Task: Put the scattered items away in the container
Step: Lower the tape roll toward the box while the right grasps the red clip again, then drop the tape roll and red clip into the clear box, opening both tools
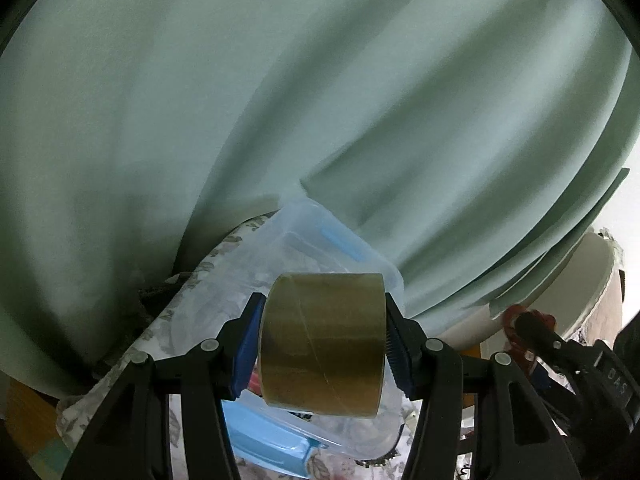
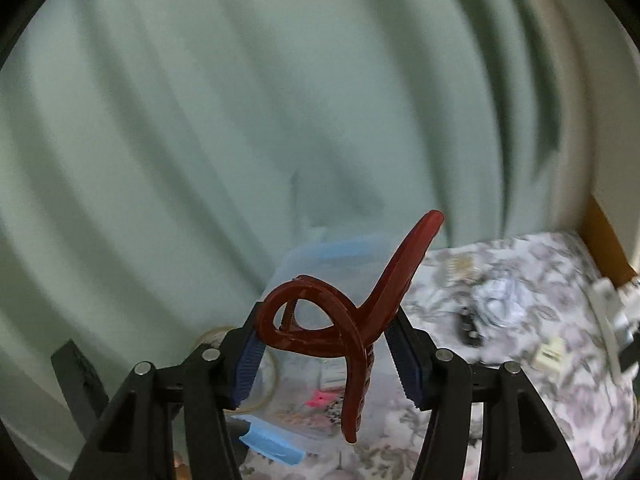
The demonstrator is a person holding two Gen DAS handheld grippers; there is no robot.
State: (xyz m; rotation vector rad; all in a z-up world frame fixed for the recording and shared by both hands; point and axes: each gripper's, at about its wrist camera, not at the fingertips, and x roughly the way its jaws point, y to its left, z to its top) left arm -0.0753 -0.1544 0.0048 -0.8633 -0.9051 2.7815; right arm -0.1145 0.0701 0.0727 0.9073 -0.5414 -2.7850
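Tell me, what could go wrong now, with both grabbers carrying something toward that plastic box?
The red hair claw sits skewed in the right gripper, pinched only at its looped end, so it might swing loose. The left gripper holds the wide tape roll above the clear container; both could collide over that opening.

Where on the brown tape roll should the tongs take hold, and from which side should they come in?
Grip the brown tape roll across its width, one pad on each flat ring face, as the left tongs do now. Come in level from the curved side: the flat, parallel faces seat the ribbed pads, while the rounded band would slip. That leaves the roll free to drop into the clear container.
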